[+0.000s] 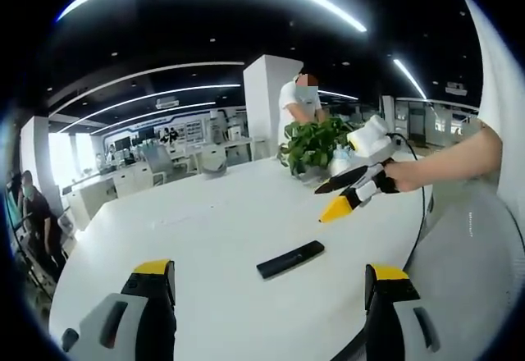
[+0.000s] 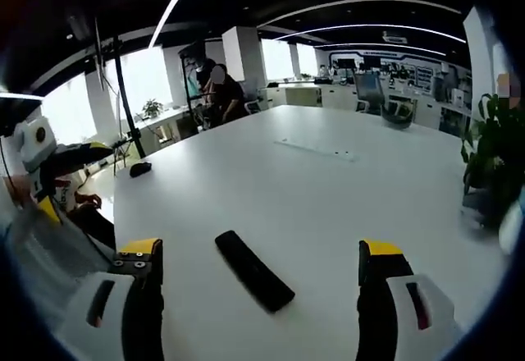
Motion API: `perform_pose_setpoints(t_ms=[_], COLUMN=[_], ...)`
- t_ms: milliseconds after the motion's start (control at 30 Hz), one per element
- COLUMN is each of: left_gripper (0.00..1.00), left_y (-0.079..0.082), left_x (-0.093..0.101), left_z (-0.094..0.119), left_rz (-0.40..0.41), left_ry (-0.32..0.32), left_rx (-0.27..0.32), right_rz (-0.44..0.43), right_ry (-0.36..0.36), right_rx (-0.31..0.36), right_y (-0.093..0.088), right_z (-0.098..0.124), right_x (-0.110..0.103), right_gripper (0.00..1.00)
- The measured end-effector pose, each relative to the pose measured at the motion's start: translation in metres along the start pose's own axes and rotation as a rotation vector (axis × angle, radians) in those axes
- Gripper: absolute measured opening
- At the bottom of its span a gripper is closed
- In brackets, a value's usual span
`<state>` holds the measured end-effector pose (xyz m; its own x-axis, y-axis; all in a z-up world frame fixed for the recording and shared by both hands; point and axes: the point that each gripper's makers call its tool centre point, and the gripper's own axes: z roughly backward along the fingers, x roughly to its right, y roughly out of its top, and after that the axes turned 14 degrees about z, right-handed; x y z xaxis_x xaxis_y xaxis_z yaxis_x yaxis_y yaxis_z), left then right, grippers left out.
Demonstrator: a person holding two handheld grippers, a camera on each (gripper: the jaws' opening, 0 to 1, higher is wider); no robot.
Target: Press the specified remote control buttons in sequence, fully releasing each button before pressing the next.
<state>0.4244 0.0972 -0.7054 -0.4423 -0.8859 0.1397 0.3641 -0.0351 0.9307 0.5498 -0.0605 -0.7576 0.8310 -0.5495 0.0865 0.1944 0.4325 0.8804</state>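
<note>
Near the tabletop's (image 1: 205, 238) front edge lies the black remote control (image 1: 290, 259), flat and untouched. Both the left gripper (image 1: 271, 295) and the right gripper (image 2: 261, 283) hover with jaws spread wide, holding nothing. Toward the far edge stands a potted plant (image 1: 312, 143).

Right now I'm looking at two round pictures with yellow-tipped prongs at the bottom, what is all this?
A person holds a two-pronged claw in each hand, and each carries a fisheye camera looking along its prongs. The left gripper view shows the left claw open, with the right claw coming in from the right in the person's hand. The right gripper view shows the right claw open and empty. A black remote control lies flat on the white table, touched by neither claw. A potted plant stands farther back.
</note>
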Motion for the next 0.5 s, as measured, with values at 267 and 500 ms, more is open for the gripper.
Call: perform_pose_setpoints(t_ms=[267,500], left_gripper=[1.00,1.00], left_y=[0.000,0.000], left_x=[0.002,0.003], left_z=[0.000,0.000], left_rz=[-0.005,-0.009], left_ry=[-0.010,-0.014], left_rx=[0.001,-0.001], right_rz=[-0.008,-0.019], right_ry=[-0.025,-0.056], right_rx=[0.012,0.033], right_y=[0.000,0.005], right_z=[0.016,0.033], right_x=[-0.002,-0.007], right_gripper=[1.00,1.00])
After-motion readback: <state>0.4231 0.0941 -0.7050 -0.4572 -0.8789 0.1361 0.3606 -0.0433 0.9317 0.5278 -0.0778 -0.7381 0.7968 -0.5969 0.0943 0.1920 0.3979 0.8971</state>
